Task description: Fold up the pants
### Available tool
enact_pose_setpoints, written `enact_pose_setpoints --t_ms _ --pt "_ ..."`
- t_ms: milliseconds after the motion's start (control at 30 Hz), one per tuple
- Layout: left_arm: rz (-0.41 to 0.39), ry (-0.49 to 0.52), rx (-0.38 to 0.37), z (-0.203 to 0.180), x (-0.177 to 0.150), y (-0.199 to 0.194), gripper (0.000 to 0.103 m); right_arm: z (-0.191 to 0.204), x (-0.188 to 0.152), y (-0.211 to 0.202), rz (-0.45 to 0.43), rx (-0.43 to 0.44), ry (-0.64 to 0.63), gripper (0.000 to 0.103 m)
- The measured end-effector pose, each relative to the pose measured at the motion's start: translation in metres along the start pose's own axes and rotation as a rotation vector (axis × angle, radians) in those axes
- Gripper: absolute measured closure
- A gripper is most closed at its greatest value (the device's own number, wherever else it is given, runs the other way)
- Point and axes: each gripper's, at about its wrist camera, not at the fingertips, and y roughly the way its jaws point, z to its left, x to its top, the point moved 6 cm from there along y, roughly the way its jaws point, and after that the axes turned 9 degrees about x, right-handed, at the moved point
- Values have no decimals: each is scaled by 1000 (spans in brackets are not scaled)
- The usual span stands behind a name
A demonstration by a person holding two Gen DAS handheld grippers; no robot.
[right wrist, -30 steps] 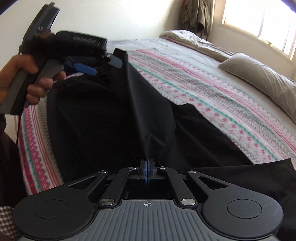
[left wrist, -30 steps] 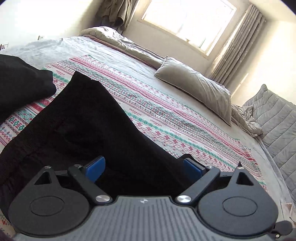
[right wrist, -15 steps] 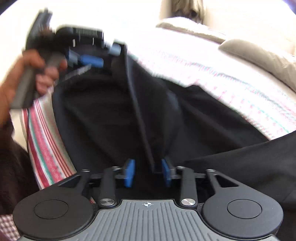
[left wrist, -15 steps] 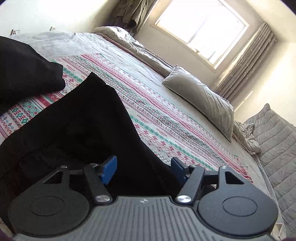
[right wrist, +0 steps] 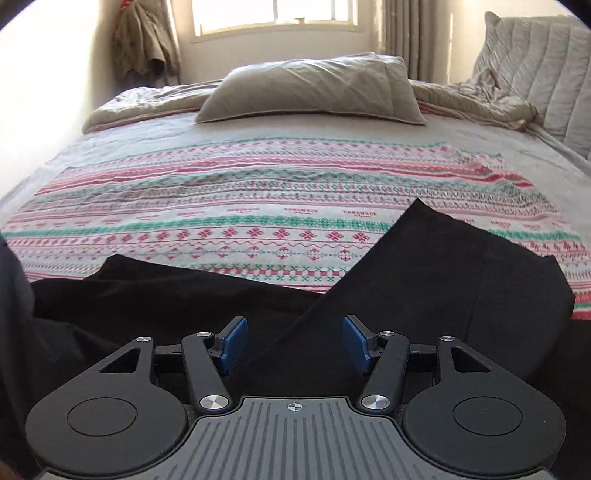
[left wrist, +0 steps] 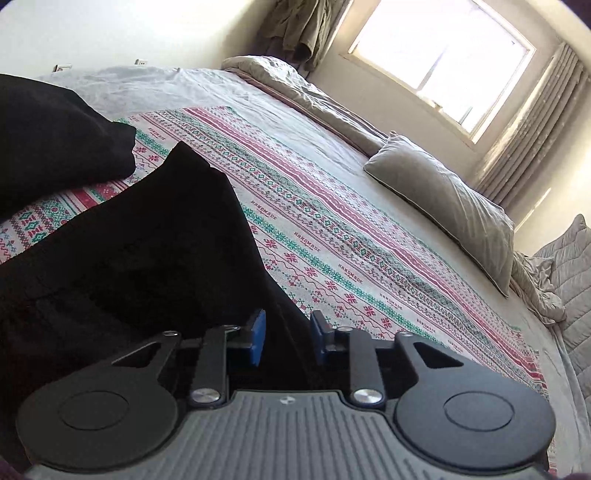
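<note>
I count one pair of black pants (right wrist: 424, 280) and one other dark garment (left wrist: 55, 136). One patterned blanket (right wrist: 258, 206), one pillow (right wrist: 314, 88), one window (left wrist: 447, 55).

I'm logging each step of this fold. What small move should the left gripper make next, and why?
Probably shut the left gripper: its jaws stand apart with a fold of the black pants between them, while the right gripper is open over the cloth.

Daylight floods in from the far window (right wrist: 275, 16), blown out to white glare. The black pants (right wrist: 424, 273) swallow all detail. Both views stay sharp, though the fisheye bends their edges.
</note>
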Motion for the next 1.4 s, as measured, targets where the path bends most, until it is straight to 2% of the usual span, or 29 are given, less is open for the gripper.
enact_pose_setpoints --t_ms 67,167,200,233,267,300,333,567,700,867,1000,1167,1333,1400 --pt "-7 -16 10 2 1 1 78 -6 -2 14 1 -33 21 46" --pt "-14 -14 21 2 3 3 87 -14 -9 30 6 -98 28 50" --pt "-15 -11 20 3 3 3 88 -18 -9 32 -13 -121 16 58" --pt "-16 -8 17 4 4 2 88 -19 -8 32 -21 -150 -4 76" --pt "-18 -7 13 5 4 -1 89 -20 -8 30 -23 -165 -19 86" --pt "-23 -4 10 6 5 -3 88 -22 -7 28 -22 -155 -18 100" --pt "-32 1 8 7 6 -8 89 -24 -7 25 -24 -152 -8 103" --pt "-82 31 -60 28 4 -55 89 -47 2 -39 -145 -183 25 103" --pt "-76 22 -102 52 -8 -83 89 -58 -6 -83 -198 -175 38 103" --pt "-40 63 -99 72 -28 -103 88 -71 -28 -129 -230 -188 30 103" --pt "9 133 -76 81 -49 -107 88 -84 -52 -150 -207 -197 28 103" --pt "121 195 -58 94 -77 -102 88 -94 -82 -154 -143 -207 12 103" --pt "233 153 -28 119 -94 -89 88 -93 -110 -141 -27 -219 -26 103" --pt "245 140 -12 126 -94 -85 88 -92 -119 -133 37 -236 -39 103"
